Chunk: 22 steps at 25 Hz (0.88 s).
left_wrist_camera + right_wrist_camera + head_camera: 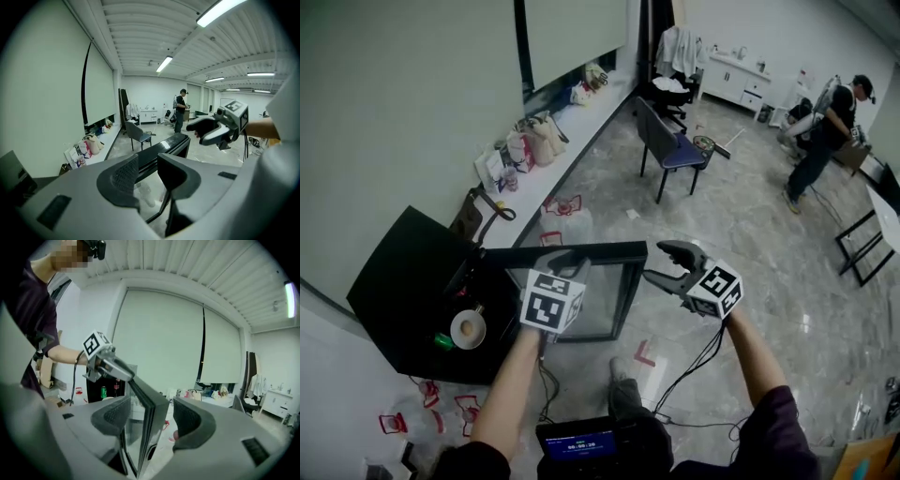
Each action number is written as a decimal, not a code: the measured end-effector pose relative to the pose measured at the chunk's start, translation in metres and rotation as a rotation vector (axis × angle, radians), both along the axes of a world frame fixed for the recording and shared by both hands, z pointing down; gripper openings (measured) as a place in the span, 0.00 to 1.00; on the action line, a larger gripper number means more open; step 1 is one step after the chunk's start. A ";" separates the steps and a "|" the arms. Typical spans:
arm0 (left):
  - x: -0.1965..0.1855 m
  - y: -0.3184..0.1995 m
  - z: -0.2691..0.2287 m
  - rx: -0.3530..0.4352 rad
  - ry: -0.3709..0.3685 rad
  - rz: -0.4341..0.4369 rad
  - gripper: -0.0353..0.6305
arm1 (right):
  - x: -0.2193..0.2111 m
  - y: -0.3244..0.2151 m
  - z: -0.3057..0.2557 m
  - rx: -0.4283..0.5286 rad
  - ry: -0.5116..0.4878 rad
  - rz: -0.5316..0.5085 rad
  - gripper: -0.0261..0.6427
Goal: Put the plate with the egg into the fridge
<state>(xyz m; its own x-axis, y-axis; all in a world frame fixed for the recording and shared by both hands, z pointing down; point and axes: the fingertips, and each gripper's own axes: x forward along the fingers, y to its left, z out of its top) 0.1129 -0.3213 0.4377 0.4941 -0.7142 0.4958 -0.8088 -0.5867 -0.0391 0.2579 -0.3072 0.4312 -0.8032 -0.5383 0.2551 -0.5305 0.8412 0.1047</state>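
Your left gripper (567, 265) has the plate (457, 336) off to its left and lower down. The plate already lies flat inside the black fridge (403, 272), with the egg (468, 328) on top and a green can (442, 341) just beside it. Being round, it has no long axis to mind, and nothing of it reaches past the opening as far as the head view shows.

The left jaws are set over the top edge of the glass door (614, 249), and they look clamped on it, partway along from the hinge end. That edge is the long axis that matters. It runs from the fridge on your left out to the free end on your right, so the door stands swung wide open.

At that free end sits your right gripper (659, 262) — jaws spread wide with the door's end edge between them, and I see no pad touching it.

The left gripper is the nearer one to the plate, but the plate looks placed. What's left, I'd judge, is the door — swing the free end round toward the fridge front.
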 end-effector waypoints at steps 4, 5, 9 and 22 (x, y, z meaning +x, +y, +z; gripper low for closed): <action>-0.003 0.029 -0.003 -0.013 0.026 0.018 0.18 | -0.008 0.029 -0.051 0.125 0.130 -0.053 0.47; -0.004 0.037 -0.004 -0.021 0.036 0.023 0.18 | -0.014 0.036 -0.056 0.169 0.210 -0.092 0.47; -0.014 0.061 -0.006 -0.051 0.099 0.020 0.18 | -0.041 0.077 -0.047 0.214 0.451 -0.331 0.47; -0.055 0.106 -0.006 -0.020 0.145 -0.036 0.18 | -0.081 0.181 0.019 0.593 0.815 -0.837 0.25</action>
<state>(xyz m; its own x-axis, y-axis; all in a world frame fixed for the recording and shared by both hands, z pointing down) 0.0578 -0.2148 0.4313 0.5359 -0.7235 0.4351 -0.8257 -0.5566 0.0914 0.1770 -0.1262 0.4501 -0.6754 -0.1523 0.7215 0.5182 0.5981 0.6114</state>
